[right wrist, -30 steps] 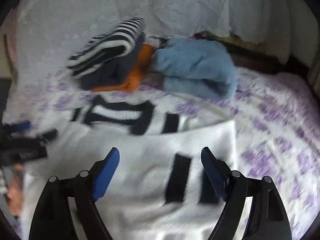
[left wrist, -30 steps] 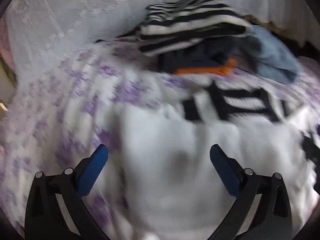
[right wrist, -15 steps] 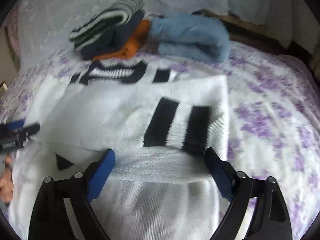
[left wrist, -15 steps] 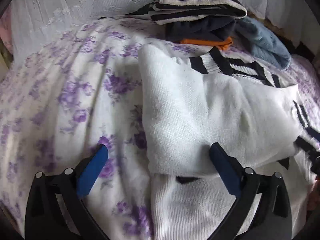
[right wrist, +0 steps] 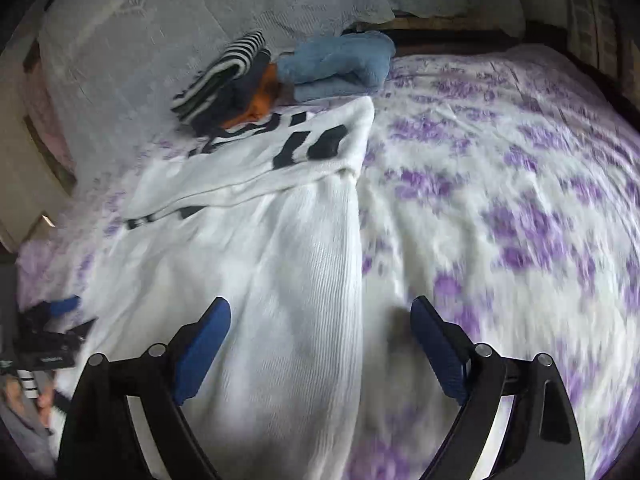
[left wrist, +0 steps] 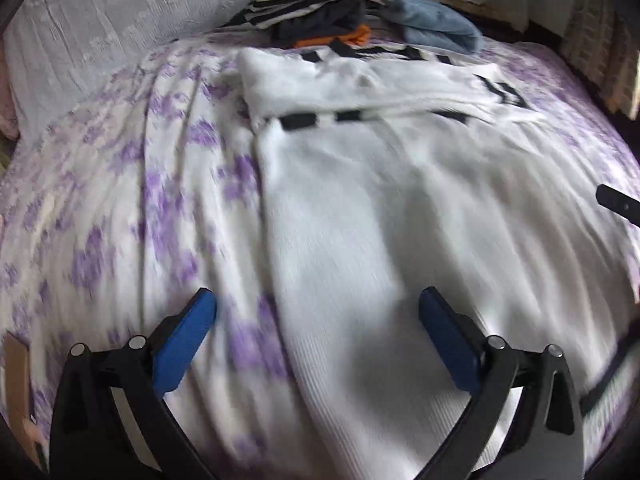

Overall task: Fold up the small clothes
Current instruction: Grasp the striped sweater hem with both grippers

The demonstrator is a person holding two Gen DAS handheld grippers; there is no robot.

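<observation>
text: none legible | left tongs (right wrist: 44, 344) label (too blurred)

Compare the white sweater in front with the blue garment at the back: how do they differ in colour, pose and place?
The white sweater has black stripes; the blue garment is plain. The white sweater lies spread long with only its top folded over, while the blue garment is a compact bundle. The white sweater reaches toward both open claws, but the blue garment sits far back beside the striped pile. Both rest on the purple-flowered bedspread.

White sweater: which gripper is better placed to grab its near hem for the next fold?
Judging roughly, either: both are open. The left gripper straddles the white sweater's left edge, the right gripper its right edge. Use both.
</observation>
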